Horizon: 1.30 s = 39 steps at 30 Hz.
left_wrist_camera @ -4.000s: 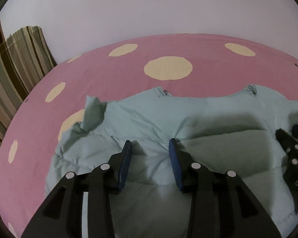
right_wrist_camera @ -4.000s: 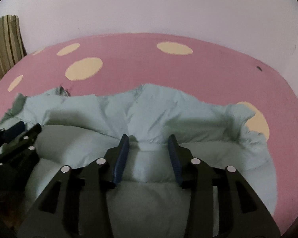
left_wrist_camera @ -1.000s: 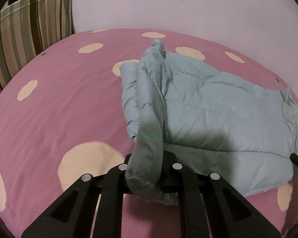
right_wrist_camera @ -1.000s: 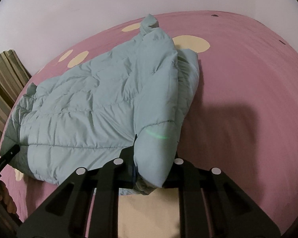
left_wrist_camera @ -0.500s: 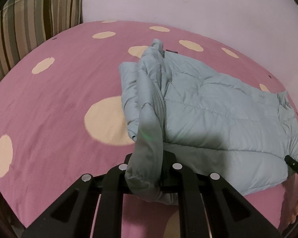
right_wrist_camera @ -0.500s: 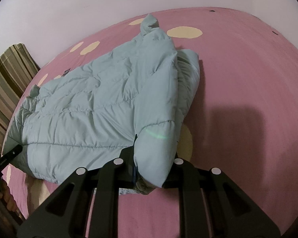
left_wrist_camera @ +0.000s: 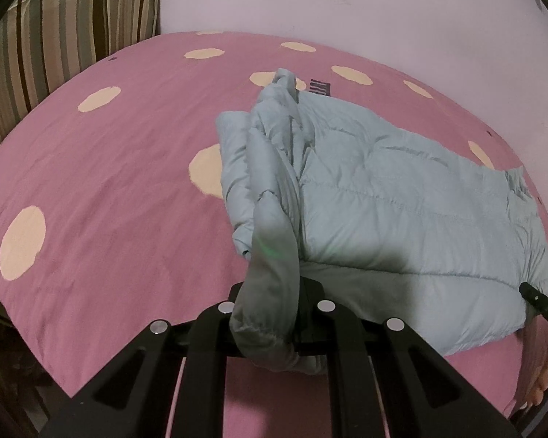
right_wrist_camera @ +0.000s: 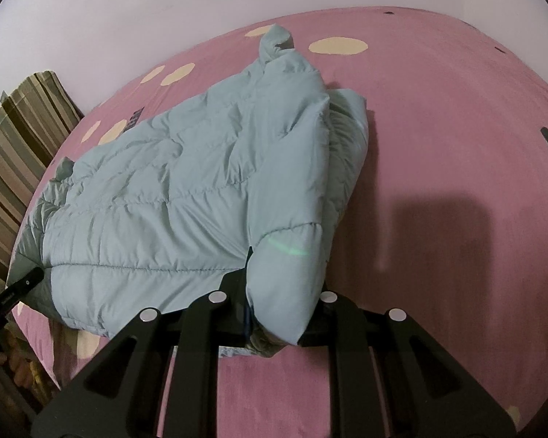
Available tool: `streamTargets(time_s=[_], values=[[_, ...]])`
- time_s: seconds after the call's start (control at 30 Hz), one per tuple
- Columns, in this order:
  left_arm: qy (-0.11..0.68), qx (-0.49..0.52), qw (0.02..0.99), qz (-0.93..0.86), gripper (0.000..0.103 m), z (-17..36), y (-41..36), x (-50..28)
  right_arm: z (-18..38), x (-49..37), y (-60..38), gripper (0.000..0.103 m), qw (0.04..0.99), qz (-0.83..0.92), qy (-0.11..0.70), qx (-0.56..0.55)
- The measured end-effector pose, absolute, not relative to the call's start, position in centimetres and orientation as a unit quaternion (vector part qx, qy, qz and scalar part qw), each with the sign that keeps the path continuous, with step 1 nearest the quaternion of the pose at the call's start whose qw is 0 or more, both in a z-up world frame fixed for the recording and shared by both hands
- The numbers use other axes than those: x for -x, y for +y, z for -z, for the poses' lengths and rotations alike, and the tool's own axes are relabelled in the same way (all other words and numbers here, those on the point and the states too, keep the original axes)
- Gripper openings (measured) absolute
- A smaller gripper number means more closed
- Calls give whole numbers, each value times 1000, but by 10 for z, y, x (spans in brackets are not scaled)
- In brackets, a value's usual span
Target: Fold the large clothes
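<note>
- We are gripping the jacket (left_wrist_camera: 402, 197) with both claws: the left claw (left_wrist_camera: 270, 314) is pinching one near corner, and the right claw (right_wrist_camera: 274, 303) is pinching the other.
- The jacket is lying on the bed (left_wrist_camera: 109, 182), stretching away from both claws, its long axis running across between them.
- It is looking pale blue, puffy and quilted, already doubled over, with bunched layers at each side edge.

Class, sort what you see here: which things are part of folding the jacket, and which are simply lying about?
Part of the job:
jacket
left gripper, shut on it
right gripper, shut on it

Lying about:
bedsheet
striped pillow
</note>
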<state>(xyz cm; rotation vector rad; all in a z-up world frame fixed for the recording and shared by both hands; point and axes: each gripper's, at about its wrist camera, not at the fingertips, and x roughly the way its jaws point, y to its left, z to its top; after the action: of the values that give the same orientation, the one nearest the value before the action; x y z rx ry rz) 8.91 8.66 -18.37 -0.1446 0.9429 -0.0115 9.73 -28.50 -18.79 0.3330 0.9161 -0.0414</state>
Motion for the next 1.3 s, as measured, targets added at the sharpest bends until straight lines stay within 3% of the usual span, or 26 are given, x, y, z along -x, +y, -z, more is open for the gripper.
streamTargets(time_s=[0.47,0.6,0.73,0.93,1.17,1.3], values=[[459,76,885,7,14,193,95,-76,194,-87,-277,19,883,26,444,-151],[463,87,882,7,22,190,99,-75,192,-85,-278,30,885,40,441,-143],[459,97,883,2,44,180,106,-70,183,-79,-280,34,888,50,436,-136],[436,104,894,6,64,152,121,-68,153,-68,-283,45,905,74,404,-113],[454,109,884,38,68,146,128,-96,112,-70,-259,45,929,51,357,-88],[465,100,878,47,68,149,126,-115,111,-96,-226,45,922,-9,373,-99]])
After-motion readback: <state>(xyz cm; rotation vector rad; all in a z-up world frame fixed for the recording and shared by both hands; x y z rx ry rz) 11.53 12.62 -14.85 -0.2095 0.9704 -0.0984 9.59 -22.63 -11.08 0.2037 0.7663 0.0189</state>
